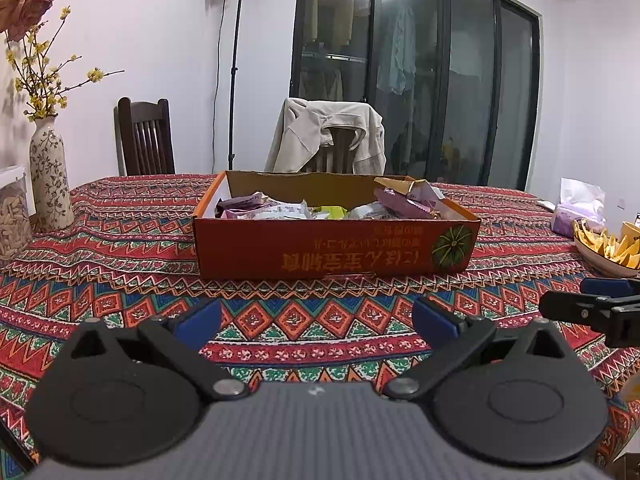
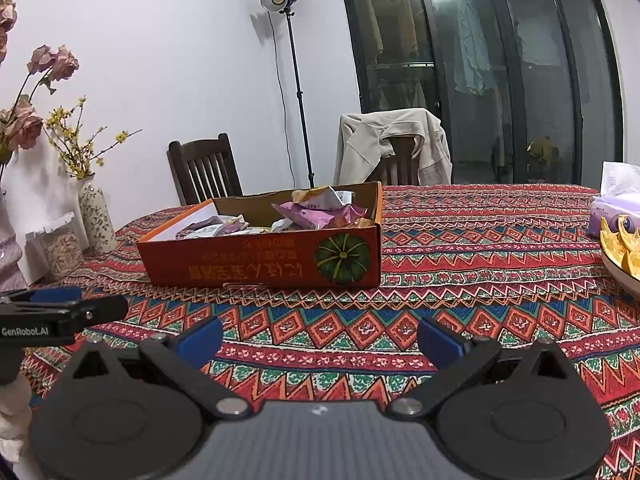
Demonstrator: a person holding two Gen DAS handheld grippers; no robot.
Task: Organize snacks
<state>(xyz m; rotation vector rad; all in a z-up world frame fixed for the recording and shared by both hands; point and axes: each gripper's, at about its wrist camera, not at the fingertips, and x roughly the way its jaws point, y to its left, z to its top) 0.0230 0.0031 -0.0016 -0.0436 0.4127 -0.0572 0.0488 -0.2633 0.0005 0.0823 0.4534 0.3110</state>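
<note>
Left tongs (image 1: 316, 322): released, blue pads spread wide, nothing between them; they hang low over the tabletop, pointed at the long side of the box.
Right tongs (image 2: 320, 334): released too, pads wide apart and empty; also low over the cloth, with the box ahead and to the left.
Each seen from the other: the right tongs poke in at the right edge of the left view, the left tongs at the left edge of the right view; from those side glimpses alone I cannot tell their spread.
Tabletop (image 1: 120, 280): covered with a red, blue and green zigzag cloth.
Box (image 1: 336, 246): a shallow orange cardboard tray with a green pumpkin printed on its near side, the lettering upside down; it sits on the cloth in front of both tongs, apart from them.
Snacks (image 1: 304, 210): small wrapped packets in purple, white and yellow, lying loose inside the box; a heap of purple ones rises above the rim at its right end (image 2: 320, 212).
Bowl (image 1: 600, 262): at the right edge of the tabletop, holding yellow pieces.
Tissue pack (image 1: 576, 212): purple, just behind the bowl.
Vase (image 1: 50, 176): patterned, with yellow sprigs, at the far left of the tabletop.
Jar (image 1: 14, 216): clear, just beside the vase.
Chairs: one dark wooden chair (image 1: 146, 138) behind the table, another draped with a beige jacket (image 1: 324, 136).
Lamp (image 1: 236, 64): on a tall stand against the wall.
</note>
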